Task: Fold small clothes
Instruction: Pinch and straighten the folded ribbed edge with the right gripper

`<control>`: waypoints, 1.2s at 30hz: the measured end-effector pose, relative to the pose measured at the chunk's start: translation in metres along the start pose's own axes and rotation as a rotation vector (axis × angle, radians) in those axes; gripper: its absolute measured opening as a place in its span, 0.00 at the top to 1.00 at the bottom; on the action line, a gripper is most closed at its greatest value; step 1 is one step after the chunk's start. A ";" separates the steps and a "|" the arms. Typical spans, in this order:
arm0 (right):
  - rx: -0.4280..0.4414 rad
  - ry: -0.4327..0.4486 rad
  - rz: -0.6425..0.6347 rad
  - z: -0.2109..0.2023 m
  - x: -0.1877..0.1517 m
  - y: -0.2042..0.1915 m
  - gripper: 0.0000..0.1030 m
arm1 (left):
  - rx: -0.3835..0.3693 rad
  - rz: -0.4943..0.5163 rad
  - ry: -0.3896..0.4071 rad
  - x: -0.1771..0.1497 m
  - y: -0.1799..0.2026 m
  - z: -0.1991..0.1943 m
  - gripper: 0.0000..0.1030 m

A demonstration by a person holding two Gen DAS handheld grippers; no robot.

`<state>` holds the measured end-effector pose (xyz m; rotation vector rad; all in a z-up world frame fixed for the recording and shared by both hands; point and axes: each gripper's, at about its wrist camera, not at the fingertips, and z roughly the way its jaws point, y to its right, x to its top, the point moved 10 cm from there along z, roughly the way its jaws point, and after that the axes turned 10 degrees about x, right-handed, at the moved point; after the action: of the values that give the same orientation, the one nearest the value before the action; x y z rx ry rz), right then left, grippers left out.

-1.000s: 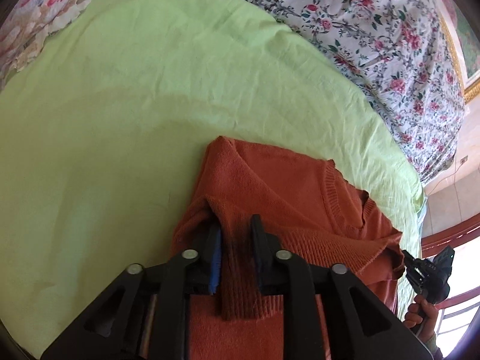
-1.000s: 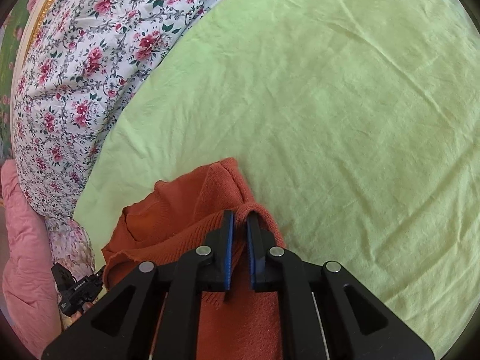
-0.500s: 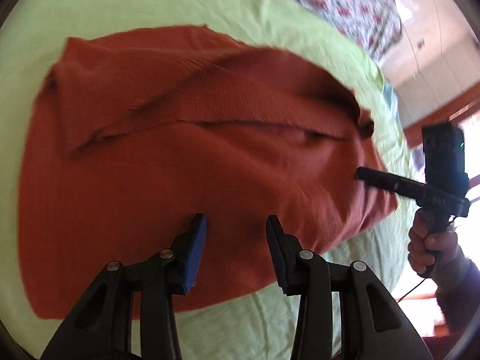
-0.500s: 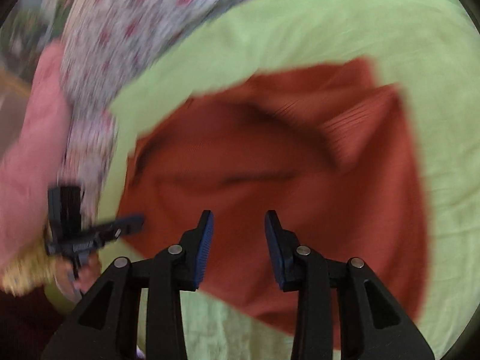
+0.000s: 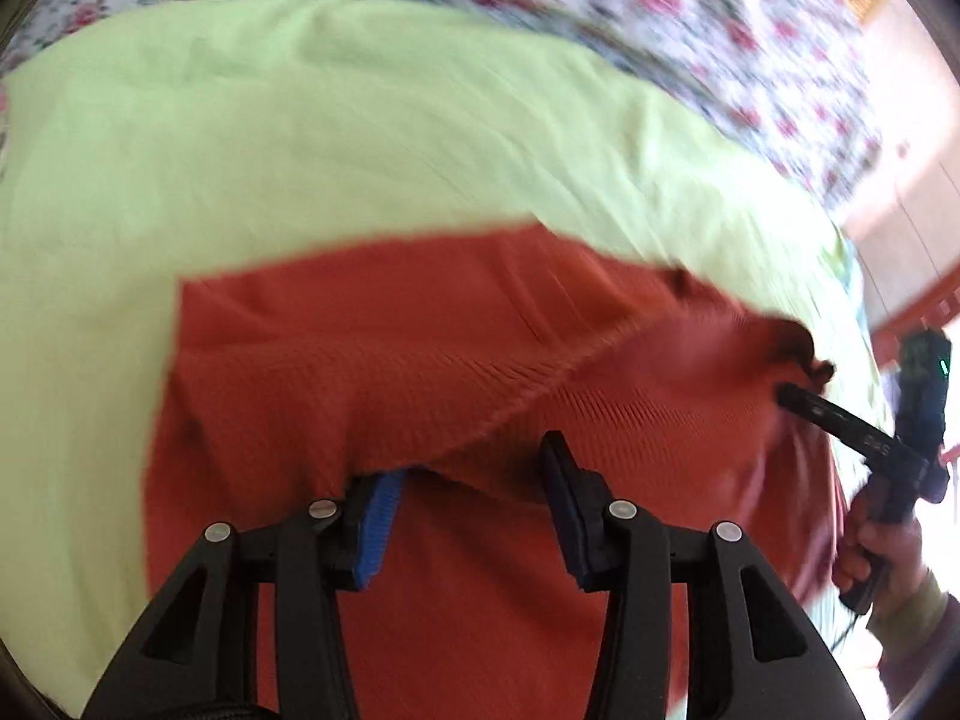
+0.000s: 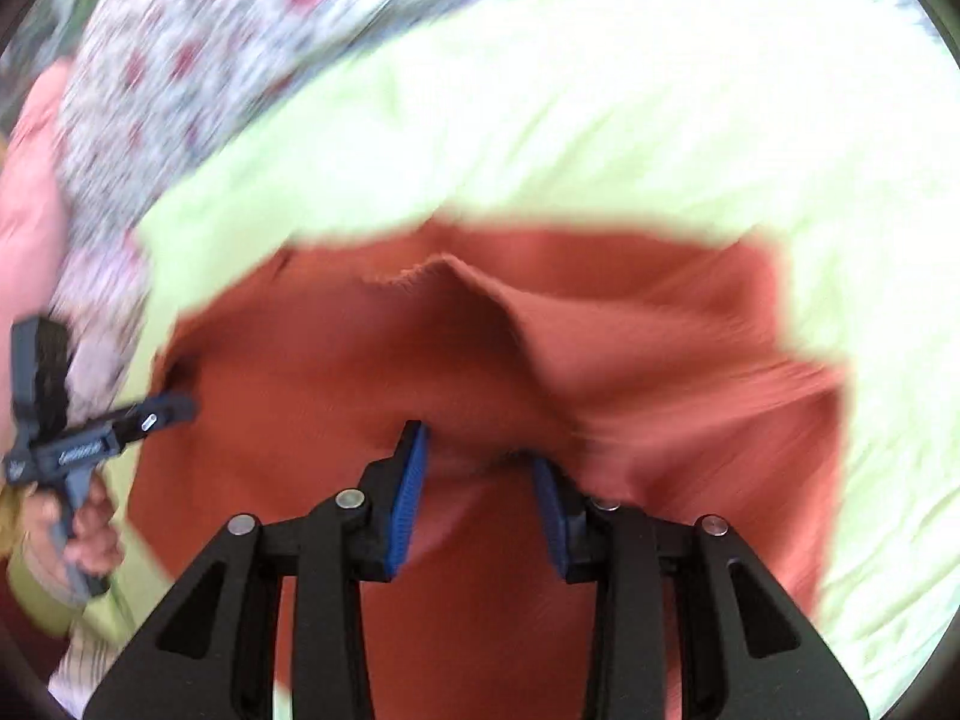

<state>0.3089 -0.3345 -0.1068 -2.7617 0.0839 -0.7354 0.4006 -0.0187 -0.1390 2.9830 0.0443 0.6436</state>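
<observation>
Sweater [image 5: 420, 372] lies spread on the sheet [image 5: 300, 150], which covers the bed. Patterned bedspread [image 5: 690, 18] lies beyond the sheet's far edge and runs down its right side in the left wrist view. Left gripper [image 5: 468, 510] sits over the sweater's near part; a folded sweater edge overlaps its left pad, jaws apart. Right gripper [image 5: 798, 402] enters from the right, its tip at the sweater's right edge. In the right wrist view, right gripper [image 6: 480, 492] sits over the sweater's [image 6: 600, 360] near middle; left gripper [image 6: 174, 408] reaches in at the sweater's left edge, bedspread [image 6: 180, 60] behind it.
</observation>
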 end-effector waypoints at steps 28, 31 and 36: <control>-0.008 0.076 0.090 -0.063 -0.043 0.002 0.54 | -0.005 -0.152 0.010 -0.056 -0.043 -0.046 0.53; -0.010 0.061 0.106 -0.068 -0.064 0.004 0.54 | 0.026 -0.141 0.005 -0.056 -0.049 -0.042 0.53; -0.009 0.064 0.115 -0.072 -0.070 0.001 0.54 | 0.109 -0.141 0.055 -0.003 -0.062 -0.024 0.51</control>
<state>0.2125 -0.3453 -0.0810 -2.7148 0.2578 -0.7947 0.3870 0.0453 -0.1242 3.0287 0.2993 0.7285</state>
